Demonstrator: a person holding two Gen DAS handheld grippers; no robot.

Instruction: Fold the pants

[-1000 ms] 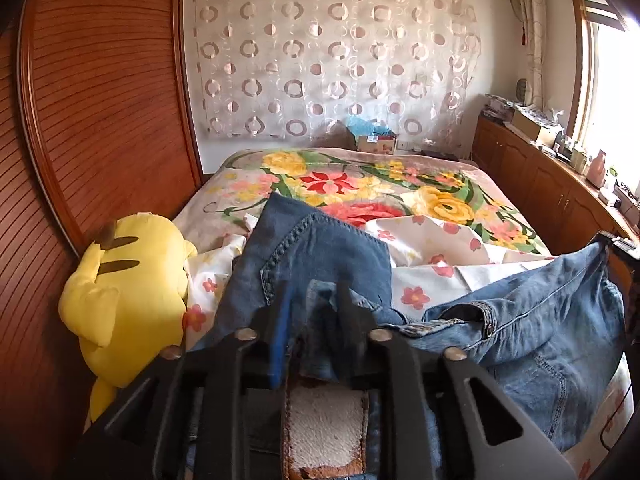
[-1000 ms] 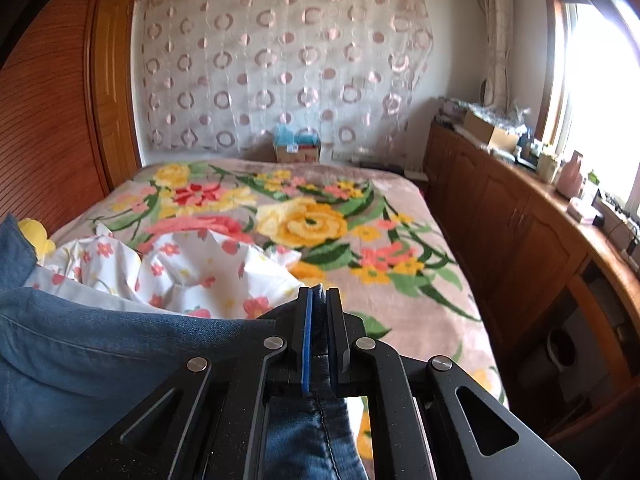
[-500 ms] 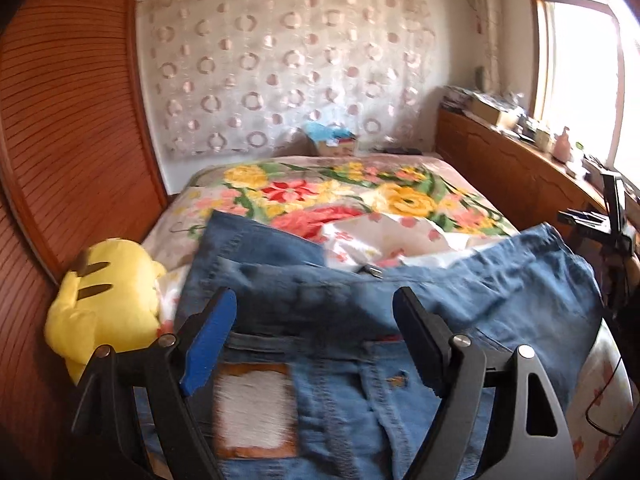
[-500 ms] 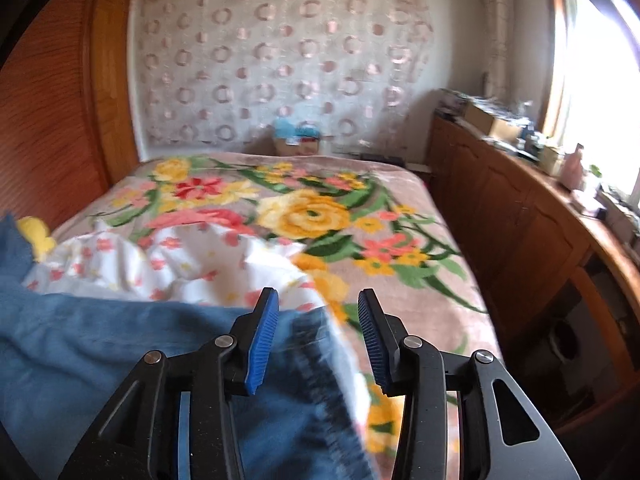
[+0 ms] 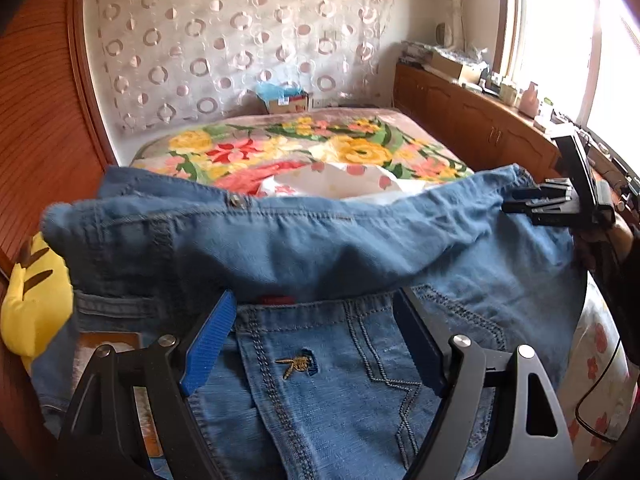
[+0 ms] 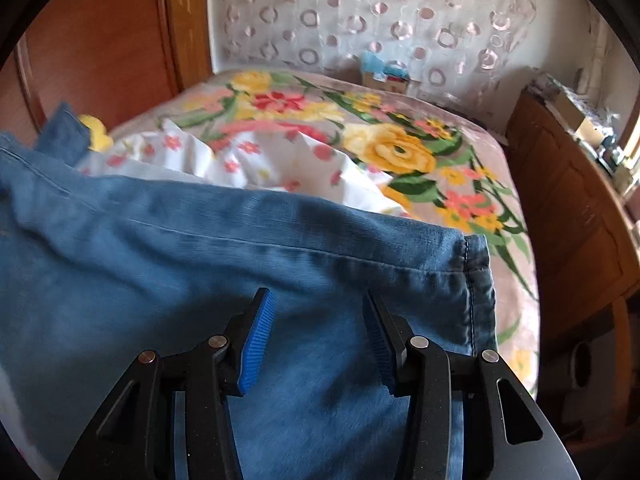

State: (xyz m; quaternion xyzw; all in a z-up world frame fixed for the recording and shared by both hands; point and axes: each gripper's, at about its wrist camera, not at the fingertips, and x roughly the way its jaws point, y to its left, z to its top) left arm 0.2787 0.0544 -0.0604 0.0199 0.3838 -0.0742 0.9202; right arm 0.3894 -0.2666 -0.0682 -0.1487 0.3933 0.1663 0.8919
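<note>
Jeans [image 5: 320,240]: blue denim, soft and creased, lying across the near end of the bed; one layer is folded over the seat, where orange stitching, a small embroidered mark and a back pocket show; a metal rivet sits at the fold's edge.
Hem [image 6: 476,280]: stitched double seam, at the bed's right side.
Left gripper [image 5: 316,340]: black frame, ribbed blue pads; jaws spread wide over the seat, gripping nothing.
Right gripper [image 6: 316,340]: same build; jaws opening, denim lying under and between them, pads clear of the cloth.
Bed [image 6: 460,128]: plush cover with big yellow and red flowers.
Sheet [image 6: 256,156]: white, small red blossoms, crumpled just beyond the jeans.
Toy [image 5: 36,300]: yellow plush, brown stripes, at the bed's left edge, partly behind the denim.
Headboard [image 5: 36,100]: ribbed reddish wood, curved.
Curtain [image 5: 240,40]: sheer, ring pattern.
Cabinets [image 5: 480,132]: wooden, along the right wall, cluttered top under a bright window.
Box [image 5: 288,100]: cardboard, beyond the bed's far edge.
</note>
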